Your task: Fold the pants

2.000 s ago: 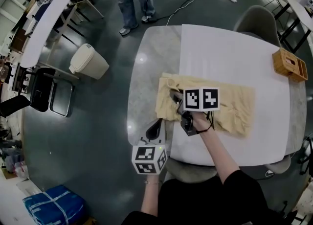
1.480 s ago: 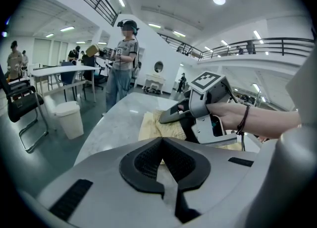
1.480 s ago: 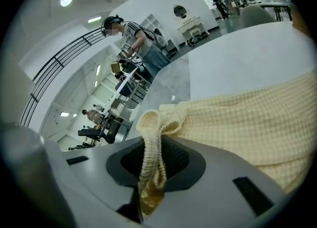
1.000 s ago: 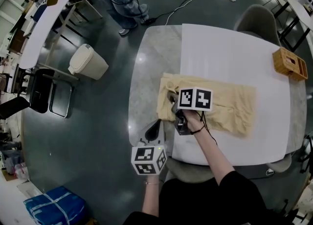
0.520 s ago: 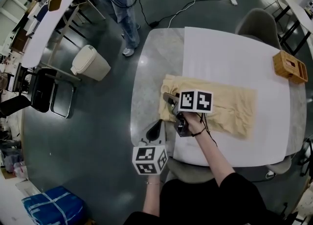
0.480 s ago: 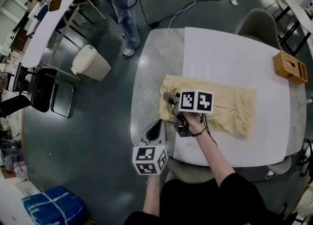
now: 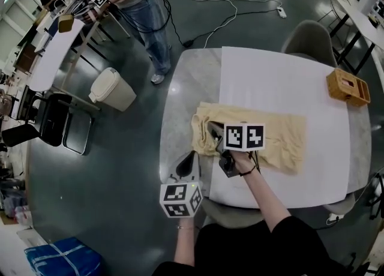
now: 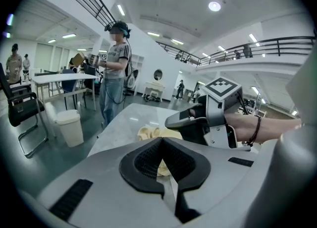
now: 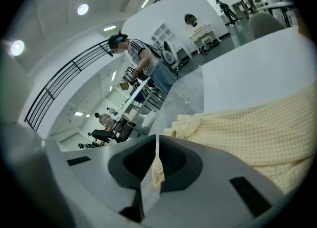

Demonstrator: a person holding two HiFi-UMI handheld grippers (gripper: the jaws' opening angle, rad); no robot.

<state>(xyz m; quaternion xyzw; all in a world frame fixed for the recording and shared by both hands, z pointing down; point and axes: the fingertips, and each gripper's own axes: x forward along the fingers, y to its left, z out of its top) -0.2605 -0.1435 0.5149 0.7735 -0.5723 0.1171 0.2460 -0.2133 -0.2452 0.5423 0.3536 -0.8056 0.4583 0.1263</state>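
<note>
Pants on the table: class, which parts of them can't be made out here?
Head view: the right gripper and its hand cover part of the pants at the bunched left end.
Right gripper view: the right edge cuts the cloth off.
Left gripper view: the right gripper blocks most of them.

The pants (image 7: pixel 276 140) are lying across the middle of the surface (image 7: pixel 186 83), a pale yellow waffle-weave cloth folded into a long band running left to right. The right part is lying fairly flat. The left end is bunching into rumpled folds, and the right gripper (image 7: pixel 214 132) is pinching it there.
</note>
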